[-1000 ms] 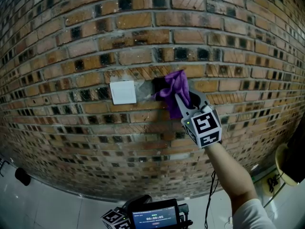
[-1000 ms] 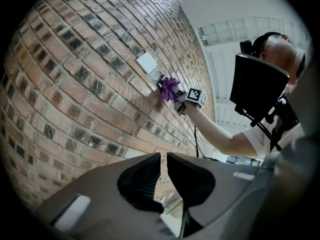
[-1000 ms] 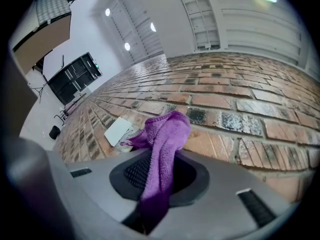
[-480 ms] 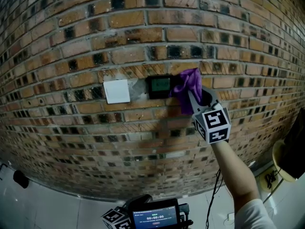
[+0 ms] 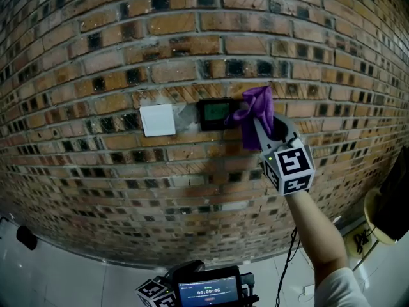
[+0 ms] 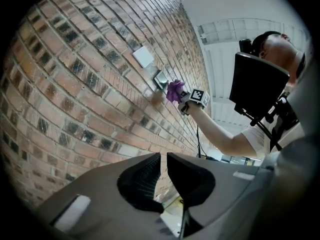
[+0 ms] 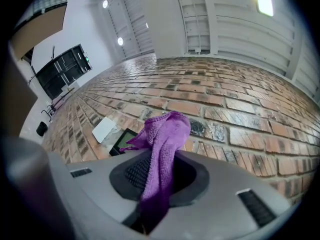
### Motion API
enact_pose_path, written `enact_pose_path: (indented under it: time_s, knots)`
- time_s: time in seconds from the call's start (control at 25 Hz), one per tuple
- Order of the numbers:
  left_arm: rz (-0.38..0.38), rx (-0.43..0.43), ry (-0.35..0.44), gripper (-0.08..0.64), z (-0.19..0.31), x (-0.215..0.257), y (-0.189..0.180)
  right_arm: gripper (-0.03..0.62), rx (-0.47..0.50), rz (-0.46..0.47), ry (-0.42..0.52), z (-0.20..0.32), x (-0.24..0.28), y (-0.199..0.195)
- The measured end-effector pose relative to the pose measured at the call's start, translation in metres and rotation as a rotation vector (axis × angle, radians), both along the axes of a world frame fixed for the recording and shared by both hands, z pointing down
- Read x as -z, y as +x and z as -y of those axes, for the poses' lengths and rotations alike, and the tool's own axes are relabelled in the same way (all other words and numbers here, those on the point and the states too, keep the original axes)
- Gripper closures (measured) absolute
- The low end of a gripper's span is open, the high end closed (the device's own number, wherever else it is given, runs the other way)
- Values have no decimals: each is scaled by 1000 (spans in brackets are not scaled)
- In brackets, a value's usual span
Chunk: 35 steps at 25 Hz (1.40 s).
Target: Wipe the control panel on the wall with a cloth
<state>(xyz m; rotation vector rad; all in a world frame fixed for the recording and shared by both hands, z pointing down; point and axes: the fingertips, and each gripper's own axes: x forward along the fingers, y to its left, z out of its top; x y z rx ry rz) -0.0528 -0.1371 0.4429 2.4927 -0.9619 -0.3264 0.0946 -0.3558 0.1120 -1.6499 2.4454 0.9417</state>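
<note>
The black control panel (image 5: 215,114) with a green screen is set in the brick wall (image 5: 192,37). My right gripper (image 5: 257,121) is shut on a purple cloth (image 5: 255,105). The cloth bunches against the wall at the panel's right edge and leaves the screen uncovered. In the right gripper view the cloth (image 7: 163,136) hangs out between the jaws of my right gripper (image 7: 157,176), with the panel (image 7: 122,140) just to its left. My left gripper (image 6: 163,176) is held low and away from the wall, jaws together and holding nothing. Its marker cube (image 5: 155,293) shows at the bottom of the head view.
A white switch plate (image 5: 157,119) sits on the wall left of the panel. A small timer screen (image 5: 208,291) shows at the bottom edge. Below the wall are a pale floor (image 5: 57,277), a dark object (image 5: 27,236) at the left and a hanging cable (image 5: 282,267).
My right gripper and the cloth have slid to the right off the panel. A second ago the cloth covered the panel; now the screen is in the open.
</note>
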Motion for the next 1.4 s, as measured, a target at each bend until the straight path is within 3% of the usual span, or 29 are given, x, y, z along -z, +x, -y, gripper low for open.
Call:
enact_pose_path:
  time_s: [0.44, 0.96, 1.4]
  knots:
    - [-6, 55, -8, 526, -7, -1, -20, 511, 157, -35, 17, -16, 4, -82]
    - [-13, 101, -5, 526, -12, -1, -37, 511, 329, -128, -61, -10, -16, -201]
    - [-15, 122, -7, 526, -12, -1, -47, 511, 294, -180, -71, 8, -24, -204]
